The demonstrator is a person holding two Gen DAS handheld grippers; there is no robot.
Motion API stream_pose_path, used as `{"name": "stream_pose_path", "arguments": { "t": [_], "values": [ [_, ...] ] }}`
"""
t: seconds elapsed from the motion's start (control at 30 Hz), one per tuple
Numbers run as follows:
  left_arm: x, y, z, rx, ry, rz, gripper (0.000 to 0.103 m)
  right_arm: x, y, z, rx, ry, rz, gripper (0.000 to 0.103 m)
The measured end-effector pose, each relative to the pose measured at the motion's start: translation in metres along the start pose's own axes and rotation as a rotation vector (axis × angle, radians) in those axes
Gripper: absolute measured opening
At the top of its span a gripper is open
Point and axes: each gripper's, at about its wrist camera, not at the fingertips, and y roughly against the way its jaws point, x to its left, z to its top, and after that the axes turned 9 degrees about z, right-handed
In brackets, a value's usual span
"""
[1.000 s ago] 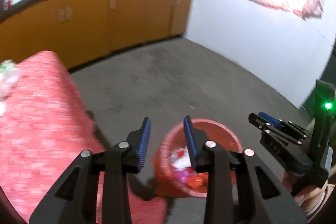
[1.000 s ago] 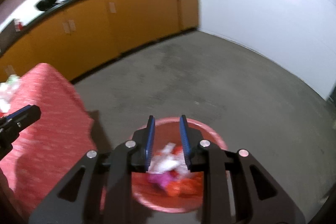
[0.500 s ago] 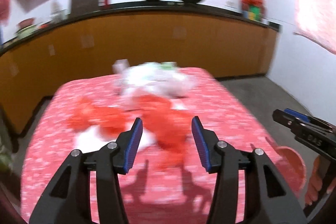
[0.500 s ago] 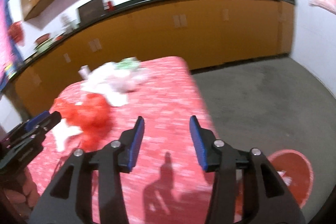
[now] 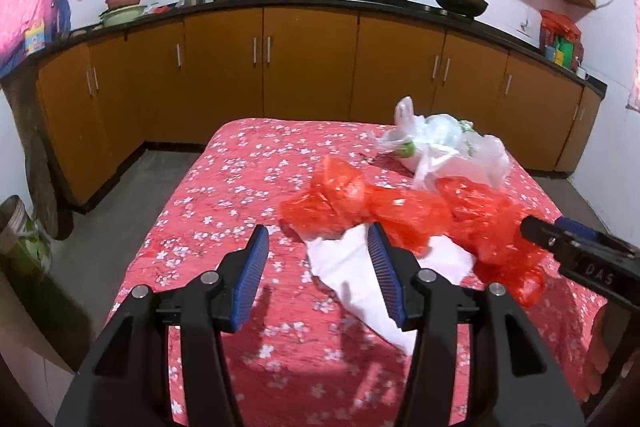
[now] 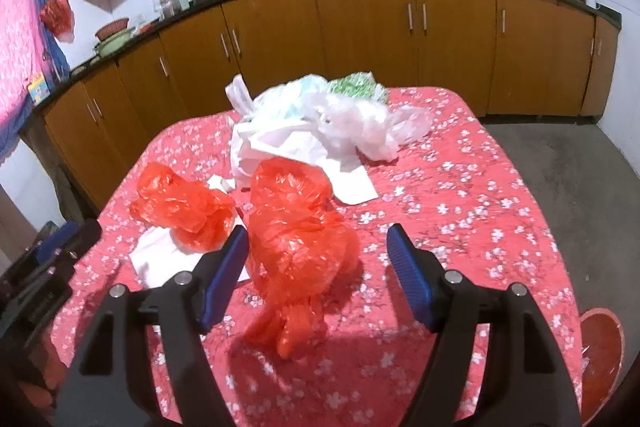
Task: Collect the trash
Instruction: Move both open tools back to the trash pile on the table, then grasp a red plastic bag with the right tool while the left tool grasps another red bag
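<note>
Table (image 6: 460, 187) bears two red bags (image 6: 296, 239), several white bags (image 6: 320, 123)

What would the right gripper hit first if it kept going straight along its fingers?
Most likely the big crumpled red plastic bag lying between the right gripper and the table; its opening jaws frame it, nothing gripped. Depth is uncertain.
</note>
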Motion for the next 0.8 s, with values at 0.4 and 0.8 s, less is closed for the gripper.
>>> {"name": "stream_pose_path", "arguments": {
  "t": [0.4,0.8],
  "values": [
    [0.005,-0.039,0.022,0.028,-0.015,-0.030,0.060,-0.002,0.007,-0.013,0.004,0.070,0.009,0.029],
    [-0.005,-0.085,0.037,0.137,-0.024,-0.120,0.060,-0.036,0.024,-0.021,0.007,0.020,-0.037,0.029]
  ]
}}
